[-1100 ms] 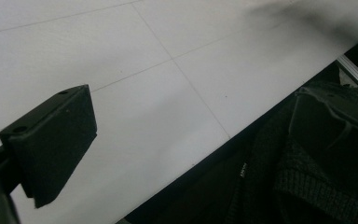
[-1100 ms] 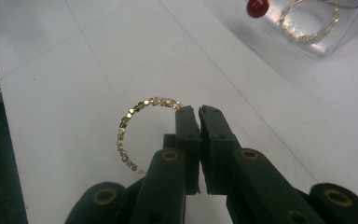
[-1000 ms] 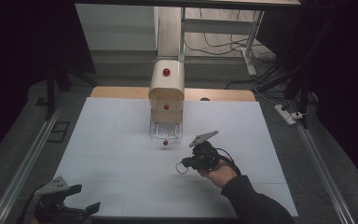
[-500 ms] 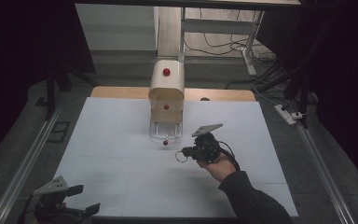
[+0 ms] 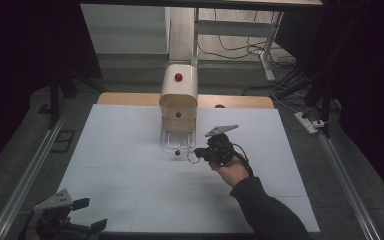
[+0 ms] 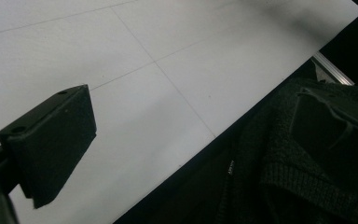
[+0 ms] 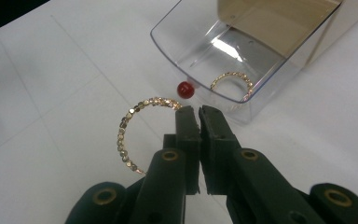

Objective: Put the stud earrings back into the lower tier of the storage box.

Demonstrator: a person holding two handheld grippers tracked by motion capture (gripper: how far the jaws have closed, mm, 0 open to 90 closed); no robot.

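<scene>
1. Gold-coloured beads make up the bracelet (image 7: 133,133), a thin open ring. It hangs from the right tongs (image 7: 198,111), just above the white surface (image 7: 37,93) and just beside the front of the clear drawer (image 7: 200,42).
2. It looks very light, so I judge that weight is no problem. The ring keeps its round form in the air, so it seems half stiff, but the beads are small and smooth and may slip between flat pads.
3. The right tongs are pressed together on one end of the ring, with only a thin slit between the pads. This grip at the edge lets the rest of the ring swing. A hold across the beaded band is the best place, and a hard squeeze could bend it.
4. A second bracelet (image 7: 233,81) of the same kind lies inside the drawer, near its front wall. A red knob (image 7: 184,88) sits on the outside of that wall.
5. The drawer is pulled out from a small cream cabinet (image 5: 179,97) at the far middle of the surface.
6. The left tongs (image 5: 87,215) rest at the near left corner with jaws apart and hold nothing.
</scene>
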